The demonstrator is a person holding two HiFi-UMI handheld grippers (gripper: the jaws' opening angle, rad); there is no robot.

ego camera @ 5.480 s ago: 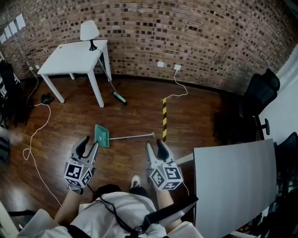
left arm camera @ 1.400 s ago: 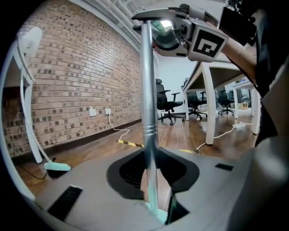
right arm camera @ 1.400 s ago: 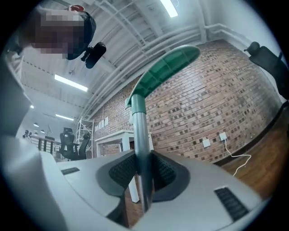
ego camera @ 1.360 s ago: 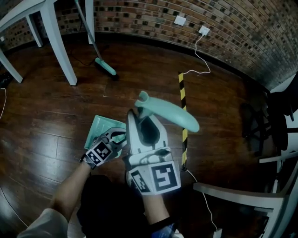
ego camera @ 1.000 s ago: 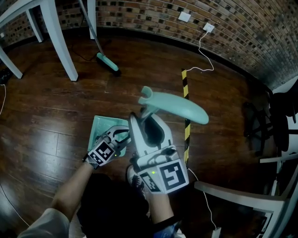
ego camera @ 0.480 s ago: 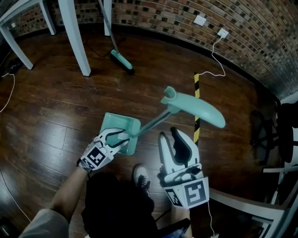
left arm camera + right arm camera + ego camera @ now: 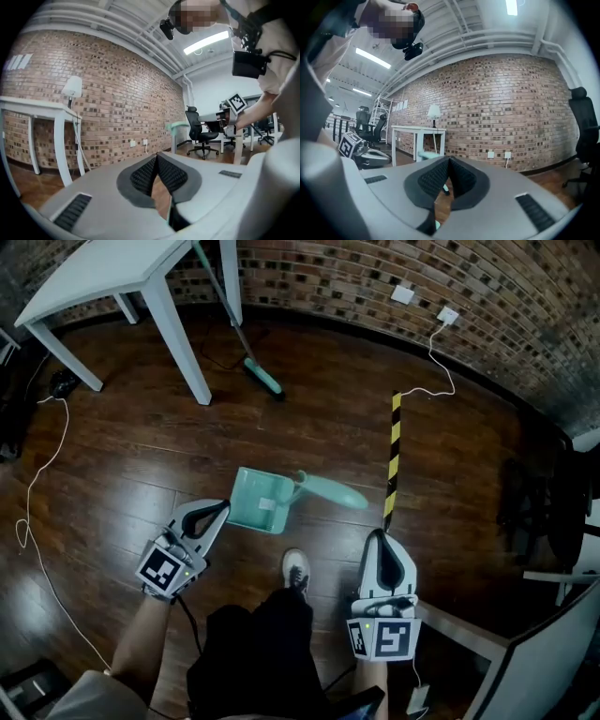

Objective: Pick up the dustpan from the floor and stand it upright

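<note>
Standing on the wood floor point(image 7: 131, 460) at centre frame: teal dustpan point(image 7: 258, 504), handle slanting right. Hovering lower left, just beside the pan: left gripper point(image 7: 218, 509), jaws pressed together, nothing between. Lower right, well apart from it: right gripper point(image 7: 379, 540), jaws likewise together, empty.

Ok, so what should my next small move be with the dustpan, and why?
Probably just keep both hands back and watch it. The dustpan appears to stand by itself on the floor, its handle rising toward the camera, and the left hand-held gripper and right hand-held gripper are shut, empty and apart from it.
</note>
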